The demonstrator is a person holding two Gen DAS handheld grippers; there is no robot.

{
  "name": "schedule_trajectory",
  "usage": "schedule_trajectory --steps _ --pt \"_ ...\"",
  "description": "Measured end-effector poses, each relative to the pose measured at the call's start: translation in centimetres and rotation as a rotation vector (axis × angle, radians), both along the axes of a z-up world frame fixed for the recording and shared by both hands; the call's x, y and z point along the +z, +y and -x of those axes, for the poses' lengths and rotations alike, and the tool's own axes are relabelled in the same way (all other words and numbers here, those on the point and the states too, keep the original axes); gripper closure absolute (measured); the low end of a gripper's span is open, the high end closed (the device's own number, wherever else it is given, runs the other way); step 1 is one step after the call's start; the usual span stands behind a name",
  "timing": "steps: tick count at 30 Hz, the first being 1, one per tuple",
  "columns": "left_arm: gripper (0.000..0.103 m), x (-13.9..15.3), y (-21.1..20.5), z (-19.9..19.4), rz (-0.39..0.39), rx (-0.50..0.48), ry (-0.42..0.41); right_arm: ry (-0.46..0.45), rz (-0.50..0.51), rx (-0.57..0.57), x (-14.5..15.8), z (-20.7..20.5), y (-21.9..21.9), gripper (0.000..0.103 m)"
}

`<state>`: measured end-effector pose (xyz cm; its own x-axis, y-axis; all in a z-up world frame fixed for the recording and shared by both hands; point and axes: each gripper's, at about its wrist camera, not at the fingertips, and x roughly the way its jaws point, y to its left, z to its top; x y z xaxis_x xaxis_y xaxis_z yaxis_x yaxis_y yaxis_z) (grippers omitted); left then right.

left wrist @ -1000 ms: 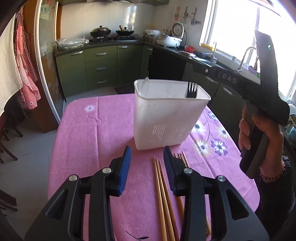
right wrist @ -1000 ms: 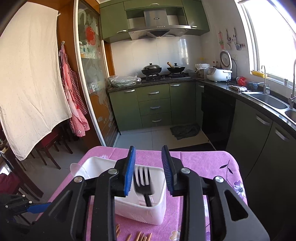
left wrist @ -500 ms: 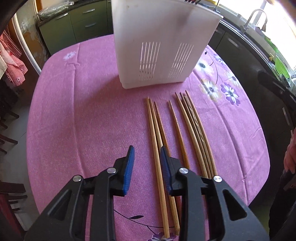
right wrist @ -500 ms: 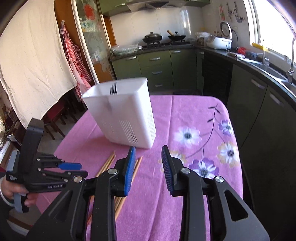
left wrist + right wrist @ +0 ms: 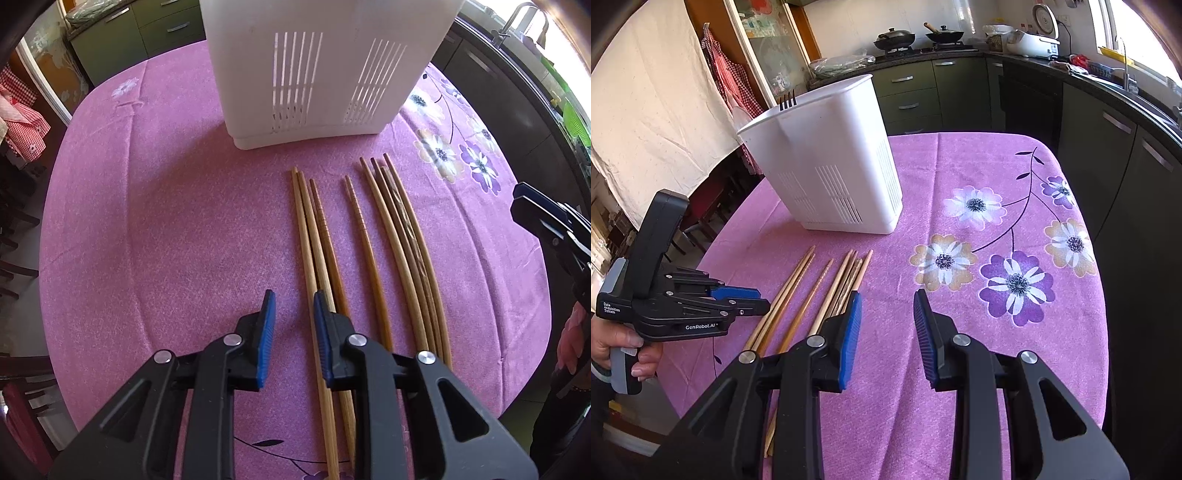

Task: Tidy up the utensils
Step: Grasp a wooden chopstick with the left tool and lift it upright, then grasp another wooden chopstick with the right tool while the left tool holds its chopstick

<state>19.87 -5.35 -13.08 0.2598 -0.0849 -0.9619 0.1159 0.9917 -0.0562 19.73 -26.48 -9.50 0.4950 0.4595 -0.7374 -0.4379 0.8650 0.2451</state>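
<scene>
Several wooden chopsticks (image 5: 369, 251) lie side by side on the pink tablecloth (image 5: 166, 229), pointing toward a white utensil holder (image 5: 325, 62). A black fork (image 5: 788, 100) stands in the holder (image 5: 834, 162). My left gripper (image 5: 291, 314) is open and empty, low over the near ends of the leftmost chopsticks; its right finger overlaps them in view. It also shows in the right wrist view (image 5: 746, 299). My right gripper (image 5: 886, 317) is open and empty, above the cloth just right of the chopsticks (image 5: 812, 295).
The table's near and right edges are close (image 5: 517, 369). Dark green kitchen cabinets (image 5: 1108, 155) run along the right and far sides. Chairs (image 5: 14, 236) stand to the left of the table. Flower prints mark the cloth's right side (image 5: 1015, 280).
My left gripper has dropped lower and closer to the leftmost chopsticks. My right gripper has moved down from above the holder to the cloth beside the chopsticks.
</scene>
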Motion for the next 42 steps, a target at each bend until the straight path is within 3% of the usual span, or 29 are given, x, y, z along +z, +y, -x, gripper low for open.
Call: schedule_trajectory --steps 7,11,18,23,25,32,42 --pt "0.083 -0.9 -1.9 -0.7 -0.035 -0.026 0.018 0.015 0.014 0.013 -0.3 0.1 0.4 0.067" --pt "0.092 -1.1 -1.6 -1.3 -0.056 -0.011 0.023 0.017 0.029 0.026 -0.3 0.2 0.6 0.067" --pt "0.096 -0.8 -0.3 -1.1 -0.007 0.004 0.003 0.062 0.055 0.058 -0.8 -0.2 1.8 0.067" --pt "0.097 1.9 1.6 0.5 0.002 0.026 -0.122 0.147 0.089 0.103 -2.0 -1.1 3.7 0.069" --pt "0.097 3.4 2.0 1.3 -0.002 0.029 -0.189 0.191 0.093 0.123 -2.7 -1.7 4.5 0.078" --pt "0.097 7.8 3.3 4.4 0.010 0.029 -0.391 0.302 0.100 0.133 -4.5 -3.3 6.8 0.088" --pt "0.097 9.3 5.0 7.4 0.039 0.023 -0.460 0.315 0.174 0.097 -4.0 -4.0 8.1 0.092"
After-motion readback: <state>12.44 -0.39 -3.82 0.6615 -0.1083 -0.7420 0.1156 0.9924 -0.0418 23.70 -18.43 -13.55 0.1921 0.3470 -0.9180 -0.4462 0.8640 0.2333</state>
